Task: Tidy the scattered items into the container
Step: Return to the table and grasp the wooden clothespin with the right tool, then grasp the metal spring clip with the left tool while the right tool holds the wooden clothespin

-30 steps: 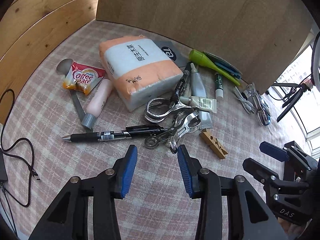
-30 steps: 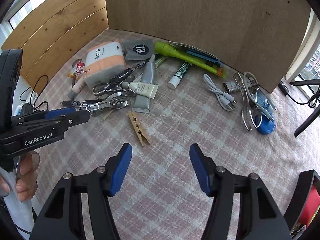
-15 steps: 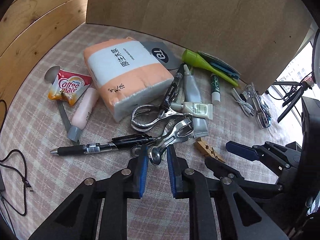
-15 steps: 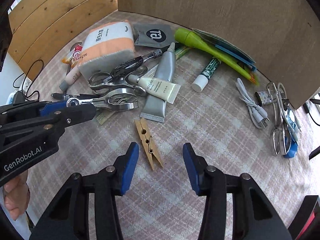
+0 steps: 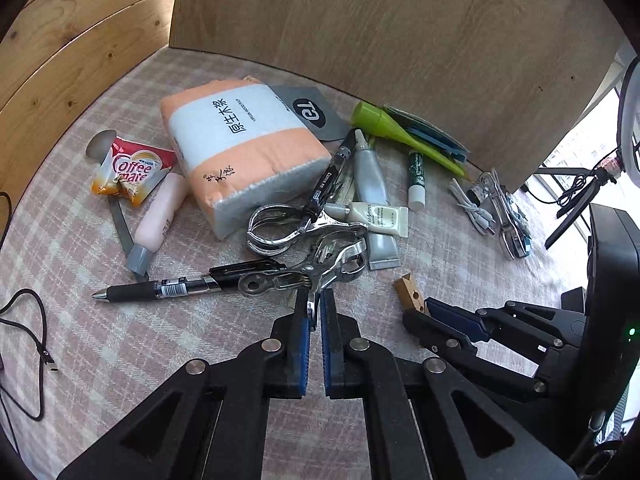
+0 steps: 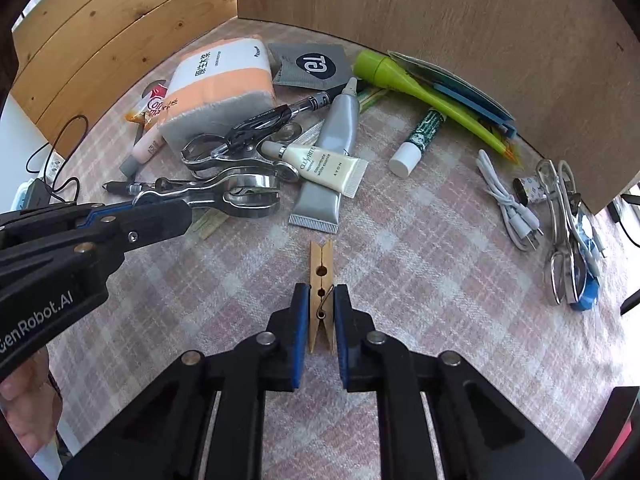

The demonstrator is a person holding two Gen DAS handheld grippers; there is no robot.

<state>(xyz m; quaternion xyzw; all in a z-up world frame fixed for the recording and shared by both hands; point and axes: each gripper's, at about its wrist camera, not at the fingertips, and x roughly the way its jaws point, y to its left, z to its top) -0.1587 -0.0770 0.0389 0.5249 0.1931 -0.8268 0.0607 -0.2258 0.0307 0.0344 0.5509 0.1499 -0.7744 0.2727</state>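
Checked cloth point(image 5: 100, 344), clutter spread over it, wooden board behind.
Steel clip point(image 5: 320, 270) just in front of the tissue pack point(image 5: 240, 148) is pinched by left gripper point(image 5: 314, 312); wooden clothespin point(image 6: 321, 280), nearer still, is clamped by right gripper point(image 6: 321, 312).

Right hand-held gripper point(image 6: 321, 304) clamped on wooden clothespin point(image 6: 320, 268), checked cloth point(image 6: 420, 280)

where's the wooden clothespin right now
In the right wrist view, the wooden clothespin lies on the checked cloth, clamped between the right tongs, just below the grey tube.
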